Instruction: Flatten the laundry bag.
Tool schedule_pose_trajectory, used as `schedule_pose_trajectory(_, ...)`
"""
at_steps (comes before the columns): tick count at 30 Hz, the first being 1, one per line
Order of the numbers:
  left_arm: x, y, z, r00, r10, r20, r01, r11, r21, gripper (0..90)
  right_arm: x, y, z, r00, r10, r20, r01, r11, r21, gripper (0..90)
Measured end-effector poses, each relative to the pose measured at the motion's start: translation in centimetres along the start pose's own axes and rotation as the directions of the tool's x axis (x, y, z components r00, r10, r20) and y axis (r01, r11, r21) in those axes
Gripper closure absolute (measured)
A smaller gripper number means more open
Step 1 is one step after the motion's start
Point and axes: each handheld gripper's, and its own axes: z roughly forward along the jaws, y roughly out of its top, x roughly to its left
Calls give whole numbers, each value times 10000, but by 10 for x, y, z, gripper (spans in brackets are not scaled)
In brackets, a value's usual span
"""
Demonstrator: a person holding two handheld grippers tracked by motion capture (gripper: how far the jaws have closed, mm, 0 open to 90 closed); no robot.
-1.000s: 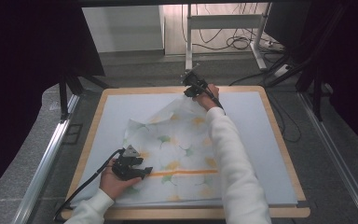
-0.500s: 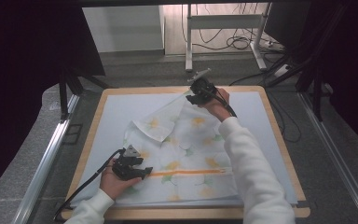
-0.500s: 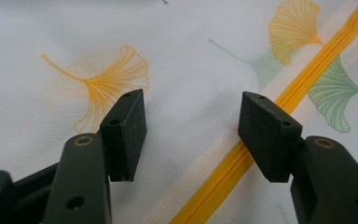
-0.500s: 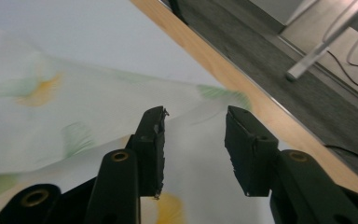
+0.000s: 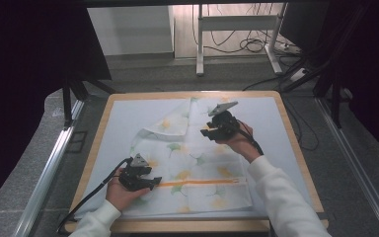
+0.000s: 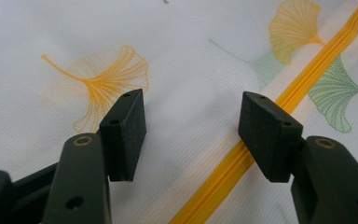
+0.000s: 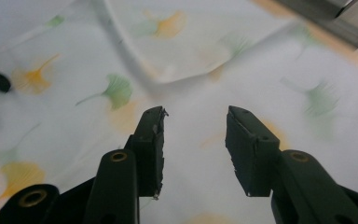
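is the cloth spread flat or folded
Partly folded. The cloth's far left corner lies turned over on itself, a crease running across it; the near part, with the orange zip, lies flat.

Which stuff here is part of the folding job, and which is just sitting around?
Part of the job:
- leaf-print cloth with its orange zipper
- left gripper
- right gripper

Just there:
- table
- metal stand
- floor cables

The person wears long white sleeves and holds two black tongs, the left tongs and right tongs, each topped by a grey three-cornered plate, trailing a black cable, with brass-ringed screw holes and flat rectangular black pads.
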Motion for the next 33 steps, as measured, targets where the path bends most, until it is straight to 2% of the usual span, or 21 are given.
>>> schedule_pose_trajectory(5,0,0,0,10000,15,13,-15,10000,-7,415,14,-44,10,9978,548,-381,-525,9969,581,594)
schedule_pose_trajectory(8,0,0,0,10000,-5,22,5,10000,-3,415,22,-61,11,9975,525,-473,-488,9958,773,644)
schedule_pose_trajectory(10,0,0,0,10000,-20,31,20,10000,-2,413,26,-68,10,9973,526,-519,-487,9960,750,711)
schedule_pose_trajectory(15,0,0,0,10000,-45,57,45,10000,-29,397,31,-76,6,9931,804,-858,-728,9935,880,855)
schedule_pose_trajectory(17,0,0,0,10000,-49,49,49,10000,-47,395,34,-78,6,9935,682,-909,-595,9937,953,884)
schedule_pose_trajectory(23,0,-1,0,9999,-80,78,81,9999,-103,389,39,-88,11,9926,639,-1036,-502,9902,1300,887)
schedule_pose_trajectory(29,6,3,-2,9994,-307,184,310,9994,-167,386,36,-90,11,9891,874,-1188,-737,9906,1153,887)
schedule_pose_trajectory(31,10,6,-4,9983,-542,196,549,9978,-369,413,35,-91,11,9886,891,-1211,-759,9911,1095,887)
schedule_pose_trajectory(33,16,10,-6,9979,-613,190,622,9968,-503,494,36,-91,11,9892,844,-1198,-708,9911,1130,887)
